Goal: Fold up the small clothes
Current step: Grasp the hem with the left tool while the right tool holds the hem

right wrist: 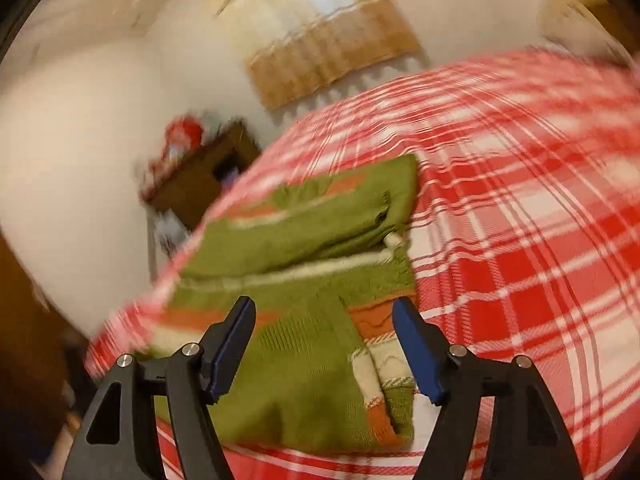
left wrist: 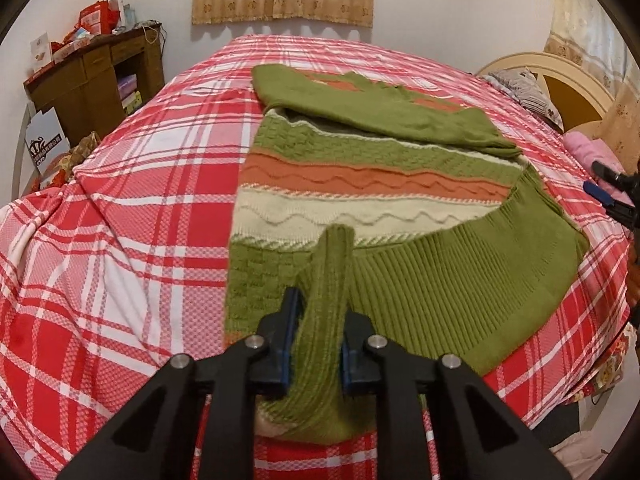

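We see a knitted sweater [left wrist: 360, 184] lying on a bed covered with a red-and-white plaid sheet [left wrist: 132, 208] of fine checked weave. The knit is olive green with orange and cream bands carrying raised wavy lines, a basket-like textured stripe, and a ribbed green hem. One sleeve [left wrist: 384, 116] is folded across the upper body. Our left gripper [left wrist: 318, 344] is clenched on a ribbed green fold of the sweater, the blue pads pressing the bunched knit from both sides. Our right gripper [right wrist: 324, 344] stands released above the sweater's near edge, nothing between its blue pads; that view is motion-blurred. A wooden cabinet [left wrist: 96, 76] holds red packages whose writing we cannot read.
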Demonstrator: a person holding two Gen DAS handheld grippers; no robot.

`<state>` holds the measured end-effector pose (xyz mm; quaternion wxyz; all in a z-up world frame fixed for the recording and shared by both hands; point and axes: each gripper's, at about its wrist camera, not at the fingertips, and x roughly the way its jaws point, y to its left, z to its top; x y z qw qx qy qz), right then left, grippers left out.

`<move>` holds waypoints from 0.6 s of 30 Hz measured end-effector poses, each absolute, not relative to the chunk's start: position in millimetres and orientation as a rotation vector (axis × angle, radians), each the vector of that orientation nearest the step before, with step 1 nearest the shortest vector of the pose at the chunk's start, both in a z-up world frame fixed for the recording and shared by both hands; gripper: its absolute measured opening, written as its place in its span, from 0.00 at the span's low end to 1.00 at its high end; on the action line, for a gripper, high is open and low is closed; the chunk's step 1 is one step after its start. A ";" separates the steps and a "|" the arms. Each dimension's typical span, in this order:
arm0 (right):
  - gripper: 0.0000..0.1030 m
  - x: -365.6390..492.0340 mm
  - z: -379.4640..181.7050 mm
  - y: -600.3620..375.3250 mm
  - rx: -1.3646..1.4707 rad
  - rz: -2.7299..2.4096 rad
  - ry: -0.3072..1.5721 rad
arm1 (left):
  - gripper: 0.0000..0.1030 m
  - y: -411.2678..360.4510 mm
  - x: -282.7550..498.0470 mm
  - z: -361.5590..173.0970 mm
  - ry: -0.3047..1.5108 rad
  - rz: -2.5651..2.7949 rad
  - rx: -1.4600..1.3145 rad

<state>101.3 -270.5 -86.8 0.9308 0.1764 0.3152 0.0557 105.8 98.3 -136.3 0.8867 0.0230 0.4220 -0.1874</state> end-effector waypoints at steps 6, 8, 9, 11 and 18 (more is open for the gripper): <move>0.70 141.6 -119.0 -230.5 0.078 0.119 0.766 | 0.35 97.3 105.9 -137.2 0.861 -0.372 0.063; 0.70 152.5 -131.9 -222.9 0.024 0.123 0.811 | 0.49 99.0 105.2 -137.2 0.868 -0.403 0.038; 0.70 157.3 -139.5 -220.0 0.006 0.122 0.842 | 0.51 98.4 104.9 -137.3 0.870 -0.409 0.035; 0.70 159.0 -147.9 -214.6 -0.031 0.109 0.848 | 0.53 94.4 103.6 -137.3 0.867 -0.404 0.054; 0.15 144.0 -138.4 -213.6 -0.004 0.105 0.846 | 0.16 94.0 105.3 -135.3 0.883 -0.441 -0.004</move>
